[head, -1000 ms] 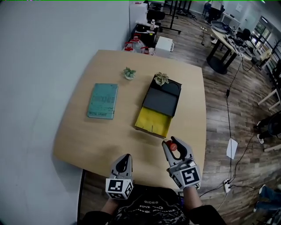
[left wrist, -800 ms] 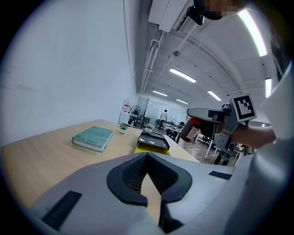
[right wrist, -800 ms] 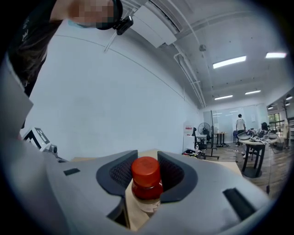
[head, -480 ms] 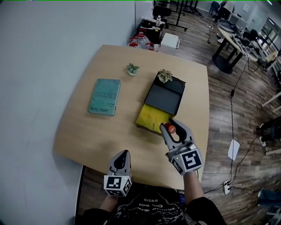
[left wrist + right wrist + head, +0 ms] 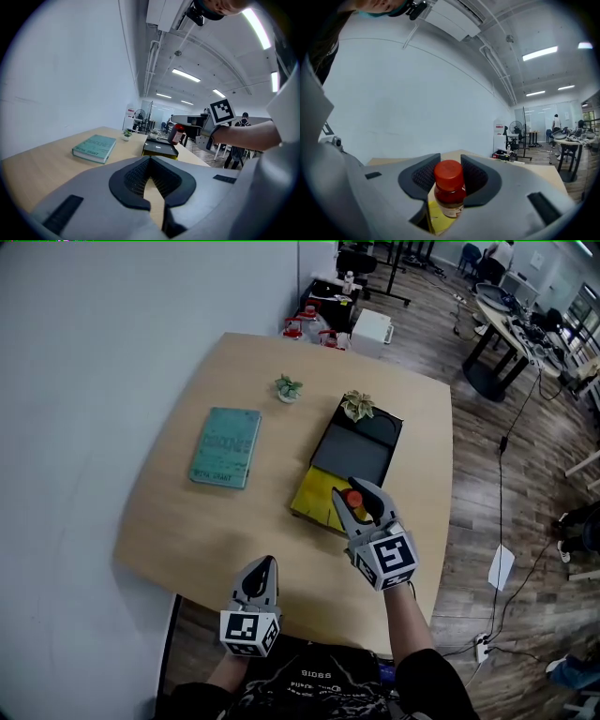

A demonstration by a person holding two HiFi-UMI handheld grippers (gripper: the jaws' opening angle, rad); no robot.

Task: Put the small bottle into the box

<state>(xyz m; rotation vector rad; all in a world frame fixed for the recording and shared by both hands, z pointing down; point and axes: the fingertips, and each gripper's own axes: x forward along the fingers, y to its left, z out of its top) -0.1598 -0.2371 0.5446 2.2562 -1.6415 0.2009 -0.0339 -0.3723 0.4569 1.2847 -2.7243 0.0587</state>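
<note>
wall (image 5: pixel 112 352) pale | floor (image 5: pixel 487 521) wood planks | table (image 5: pixel 187 521) light wood | ceiling (image 5: pixel 206 61) possibly vaulted

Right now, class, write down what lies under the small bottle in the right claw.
Under the small bottle, gripped by the right claw, the yellow open compartment of the box shows. The claw and bottle hide part of it, so its contents there cannot be seen.

Small bottle (image 5: pixel 449 199) base, apparently behind tongs (image 5: pixel 449 177)

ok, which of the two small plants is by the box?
The paler plant, at the box's far end; the greener plant stands apart, nearer the book.
</note>
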